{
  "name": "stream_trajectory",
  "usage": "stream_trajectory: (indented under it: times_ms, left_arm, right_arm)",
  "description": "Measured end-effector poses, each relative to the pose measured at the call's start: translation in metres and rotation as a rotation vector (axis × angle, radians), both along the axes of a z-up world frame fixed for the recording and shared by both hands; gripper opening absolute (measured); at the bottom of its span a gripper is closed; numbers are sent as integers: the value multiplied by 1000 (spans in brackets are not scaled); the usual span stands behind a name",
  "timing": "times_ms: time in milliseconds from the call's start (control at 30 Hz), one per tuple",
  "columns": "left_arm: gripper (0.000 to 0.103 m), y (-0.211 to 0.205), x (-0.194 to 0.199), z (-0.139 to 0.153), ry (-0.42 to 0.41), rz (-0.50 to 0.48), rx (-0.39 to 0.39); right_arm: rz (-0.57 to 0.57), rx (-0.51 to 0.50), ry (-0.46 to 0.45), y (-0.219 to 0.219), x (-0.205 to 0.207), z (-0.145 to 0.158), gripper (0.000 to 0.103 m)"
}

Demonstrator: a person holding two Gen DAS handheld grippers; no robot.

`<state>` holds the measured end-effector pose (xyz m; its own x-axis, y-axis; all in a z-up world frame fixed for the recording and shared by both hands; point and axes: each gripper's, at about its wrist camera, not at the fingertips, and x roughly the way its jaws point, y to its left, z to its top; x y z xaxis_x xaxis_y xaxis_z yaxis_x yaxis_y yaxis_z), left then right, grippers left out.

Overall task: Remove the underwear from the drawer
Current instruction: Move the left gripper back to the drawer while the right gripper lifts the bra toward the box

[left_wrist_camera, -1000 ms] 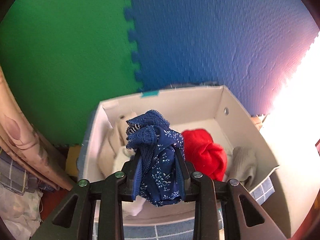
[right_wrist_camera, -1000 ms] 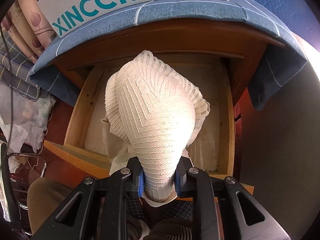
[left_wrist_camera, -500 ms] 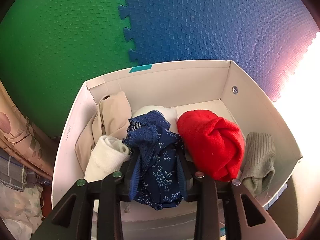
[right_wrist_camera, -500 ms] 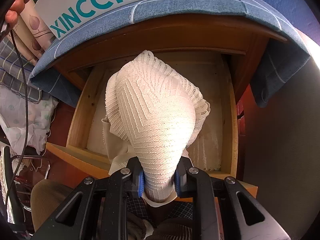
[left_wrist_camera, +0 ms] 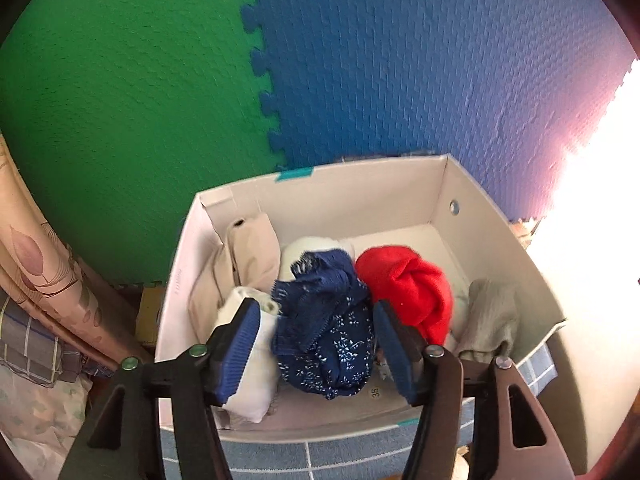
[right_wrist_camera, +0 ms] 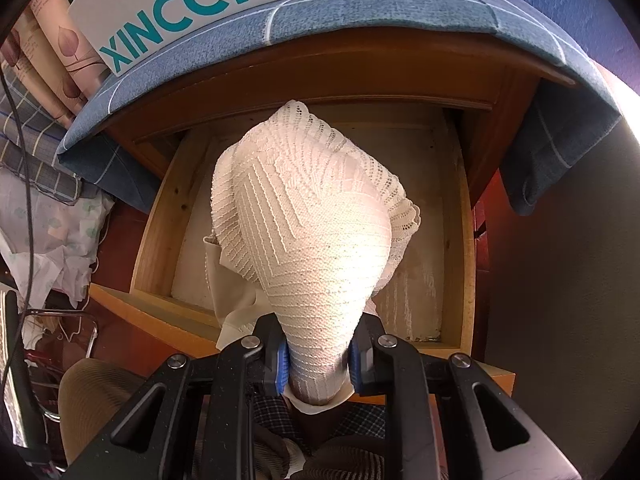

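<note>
Left wrist view: navy floral underwear (left_wrist_camera: 326, 332) lies in the white shoe box (left_wrist_camera: 496, 232), between the opening jaws of the left gripper (left_wrist_camera: 316, 344).

Over the open drawer (right_wrist_camera: 452, 240), the right gripper (right_wrist_camera: 318, 360) clenches cream lace underwear (right_wrist_camera: 304, 216); its loose folds could snag the drawer front.

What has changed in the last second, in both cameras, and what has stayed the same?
The left gripper was clamped on the navy floral underwear and is now opening; the pads stand clear of it, and it has dropped among the clothes in the white shoe box. The right gripper stayed shut on the white lace underwear above the open wooden drawer.
</note>
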<state>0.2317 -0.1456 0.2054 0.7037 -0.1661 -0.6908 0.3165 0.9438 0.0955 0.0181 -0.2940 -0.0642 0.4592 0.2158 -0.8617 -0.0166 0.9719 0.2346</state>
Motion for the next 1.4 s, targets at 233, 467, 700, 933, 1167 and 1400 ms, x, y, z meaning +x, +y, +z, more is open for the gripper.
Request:
stream_trajectory:
  times_ms: [233, 467, 700, 933, 1167, 1400]
  left_arm:
    - [61, 26, -35, 27, -66, 19, -18]
    - [61, 62, -92, 13, -98, 88, 24]
    - [61, 104, -139, -37, -8, 180, -16]
    - [61, 121, -171, -95, 4, 264, 71]
    - [61, 118, -185, -138, 80, 263, 41]
    - [61, 116, -200, -150, 92, 260, 23]
  right_arm:
    - [3, -8, -5, 4, 0, 1, 21]
    - [14, -7, -53, 6, -7, 7, 20]
    - [33, -10, -118, 9, -15, 22, 20]
    - [45, 14, -155, 6, -31, 47, 20]
    - [56, 29, -240, 2, -54, 100, 20]
    - [56, 26, -345, -6, -67, 162, 20]
